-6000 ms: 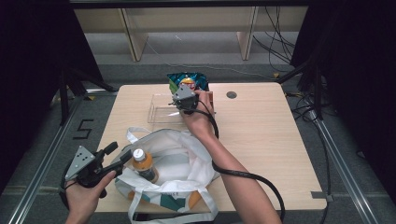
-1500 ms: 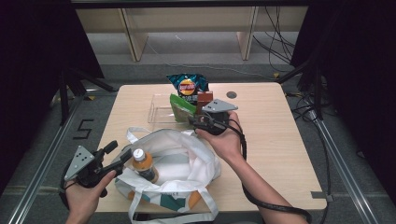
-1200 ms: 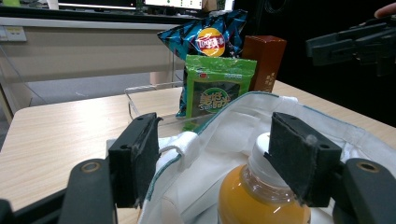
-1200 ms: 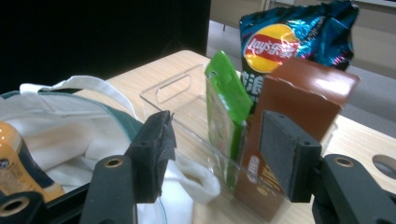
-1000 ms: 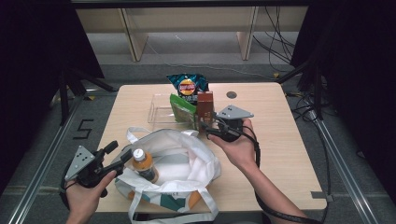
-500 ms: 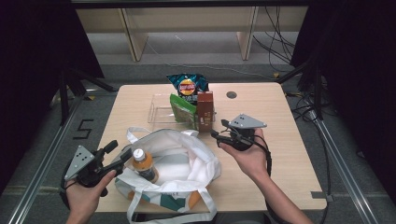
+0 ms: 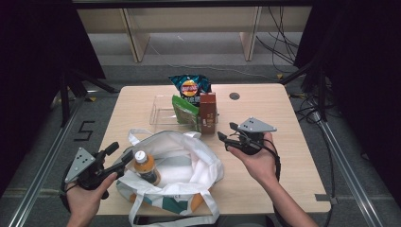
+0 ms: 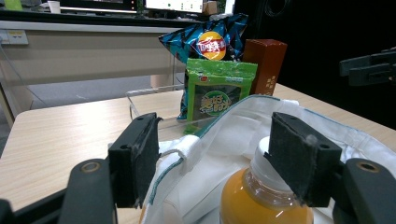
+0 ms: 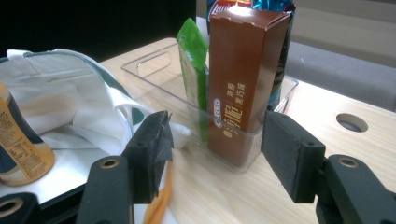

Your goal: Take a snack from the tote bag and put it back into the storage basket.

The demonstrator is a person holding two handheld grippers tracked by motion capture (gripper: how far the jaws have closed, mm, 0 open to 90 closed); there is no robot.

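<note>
I'm working in what looks like a lab or recording studio, not a home. My light wooden table [image 7: 283, 170] stands alone on grey floor, hemmed in by black curtains [image 7: 42, 42] on both sides. Metal rails [image 7: 45, 161] run along the floor, with a number five [image 7: 83, 131] marked beside one. Loose cables [image 7: 283, 42] snake behind the table, and monitors [image 8: 182, 4] glow on a long desk [image 8: 84, 42] beyond.

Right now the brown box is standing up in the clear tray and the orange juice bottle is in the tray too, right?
Not quite. The brown box does stand upright in the clear tray, but the orange juice bottle sits in the white bag, as the high view shows.
</note>
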